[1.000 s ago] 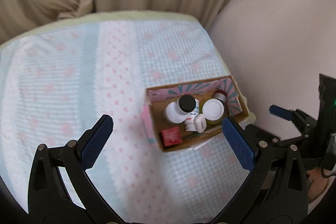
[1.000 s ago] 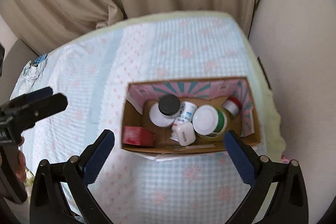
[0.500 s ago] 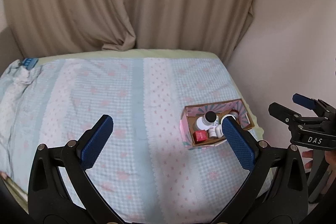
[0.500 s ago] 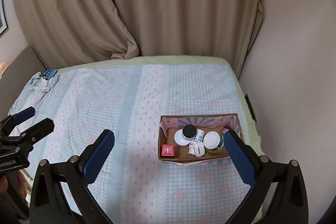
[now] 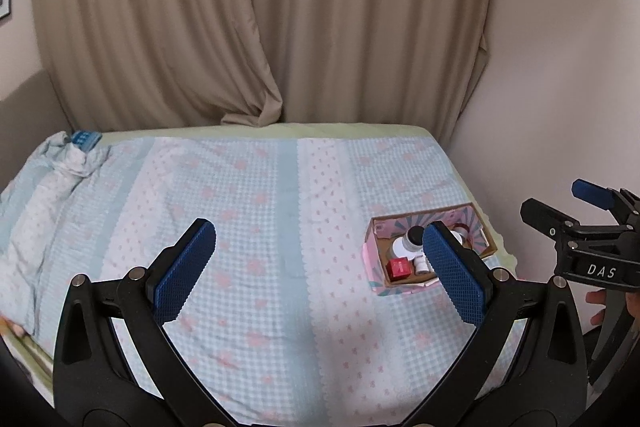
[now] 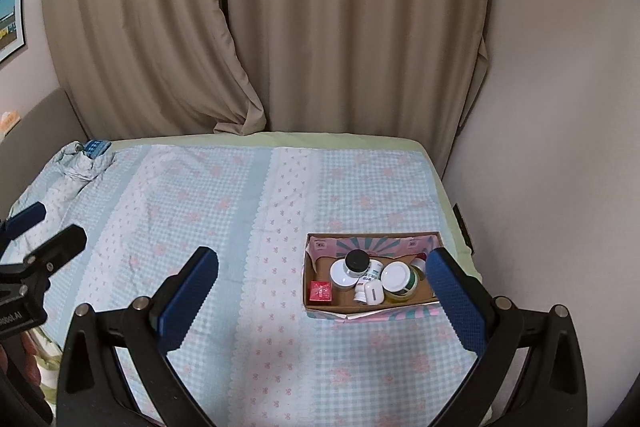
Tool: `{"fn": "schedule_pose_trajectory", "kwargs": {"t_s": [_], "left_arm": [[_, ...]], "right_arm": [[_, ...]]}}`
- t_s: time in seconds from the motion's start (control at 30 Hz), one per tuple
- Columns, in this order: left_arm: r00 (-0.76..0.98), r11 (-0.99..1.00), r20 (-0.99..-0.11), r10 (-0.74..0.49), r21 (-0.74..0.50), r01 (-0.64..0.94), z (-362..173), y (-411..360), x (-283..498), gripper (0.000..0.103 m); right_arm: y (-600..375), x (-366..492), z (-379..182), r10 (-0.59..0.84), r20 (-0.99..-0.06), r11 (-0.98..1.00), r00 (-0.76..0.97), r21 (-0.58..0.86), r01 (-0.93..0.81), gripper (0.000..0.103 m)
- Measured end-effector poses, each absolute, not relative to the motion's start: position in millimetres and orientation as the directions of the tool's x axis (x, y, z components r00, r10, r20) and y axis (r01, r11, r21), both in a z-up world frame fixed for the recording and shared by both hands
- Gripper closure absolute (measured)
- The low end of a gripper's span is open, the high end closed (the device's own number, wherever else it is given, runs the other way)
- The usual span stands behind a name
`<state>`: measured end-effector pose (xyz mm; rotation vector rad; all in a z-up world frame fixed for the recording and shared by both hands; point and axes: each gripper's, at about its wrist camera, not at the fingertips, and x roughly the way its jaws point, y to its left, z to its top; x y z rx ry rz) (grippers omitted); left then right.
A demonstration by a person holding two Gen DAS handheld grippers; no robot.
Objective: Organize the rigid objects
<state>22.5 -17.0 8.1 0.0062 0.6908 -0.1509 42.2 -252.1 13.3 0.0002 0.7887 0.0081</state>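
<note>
An open cardboard box (image 6: 372, 242) with a pink and teal lining sits near the right edge of the bed. Inside it lie a small red box (image 6: 320, 291), a white jar with a black lid (image 6: 356, 261), a green jar with a white lid (image 6: 397, 277) and a small white bottle (image 6: 372, 291). In the left wrist view the same box (image 5: 420, 223) is partly hidden by one finger. My right gripper (image 6: 322, 287) is open and empty, well back from the box. My left gripper (image 5: 320, 263) is also open and empty, over the bedcover.
A checked blue and pink bedcover (image 6: 224, 219) covers the bed. Beige curtains (image 6: 320, 27) hang behind it and a pale wall (image 6: 540, 147) closes the right side. Bunched cloth with a blue item (image 6: 96, 147) lies at the far left corner. A hand (image 5: 600, 307) holds the right gripper's handle.
Both grippers have pulled back and up from the box, which now looks small and far. Both stayed open, and the items stayed in the box.
</note>
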Motion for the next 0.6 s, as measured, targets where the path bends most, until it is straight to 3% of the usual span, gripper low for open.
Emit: {"fn": "schedule_pose_trajectory", "kwargs": {"t_s": [0.6], "left_arm": [[0.773, 0.993, -0.625, -0.11, -0.037, 0.112, 12.4, -22.0, 18.1, 0.0]], "right_arm": [[-258.5, 34.2, 17.1, 0.017, -0.688, 1.0, 0.725, 0.011, -0.013, 0.0]]}}
